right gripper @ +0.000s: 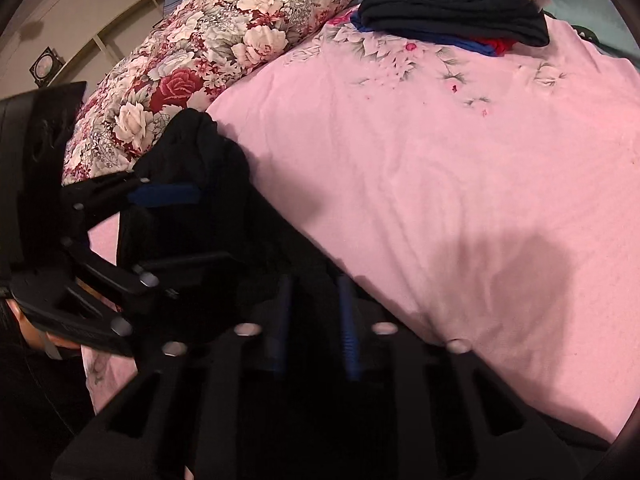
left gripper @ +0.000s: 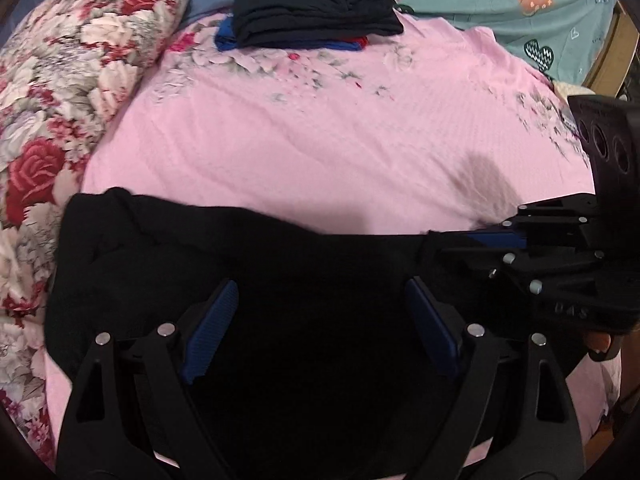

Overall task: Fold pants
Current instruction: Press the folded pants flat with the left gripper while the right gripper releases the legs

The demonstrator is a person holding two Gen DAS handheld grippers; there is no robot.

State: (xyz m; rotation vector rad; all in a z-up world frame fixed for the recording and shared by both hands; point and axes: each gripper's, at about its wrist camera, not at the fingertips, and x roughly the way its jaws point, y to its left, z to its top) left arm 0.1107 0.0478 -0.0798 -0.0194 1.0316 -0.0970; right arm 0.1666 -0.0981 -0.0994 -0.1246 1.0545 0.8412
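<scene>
Black pants [left gripper: 192,256] lie bunched on the pink sheet at the near edge of the bed; they also show in the right wrist view [right gripper: 208,184]. My left gripper [left gripper: 320,312] is open, its blue pads [left gripper: 212,324] spread wide over the black cloth. It appears in the right wrist view [right gripper: 168,228] at the left. My right gripper [right gripper: 316,312] is shut on the pants' edge, blue pads close together with cloth between them. In the left wrist view it [left gripper: 472,242] comes in from the right and pinches the pants' right end.
A stack of folded dark, blue and red clothes [left gripper: 312,4] sits at the far side of the pink sheet [left gripper: 320,132]. A floral quilt [left gripper: 60,92] is piled on the left. A teal heart-print blanket [left gripper: 520,4] lies at the back right.
</scene>
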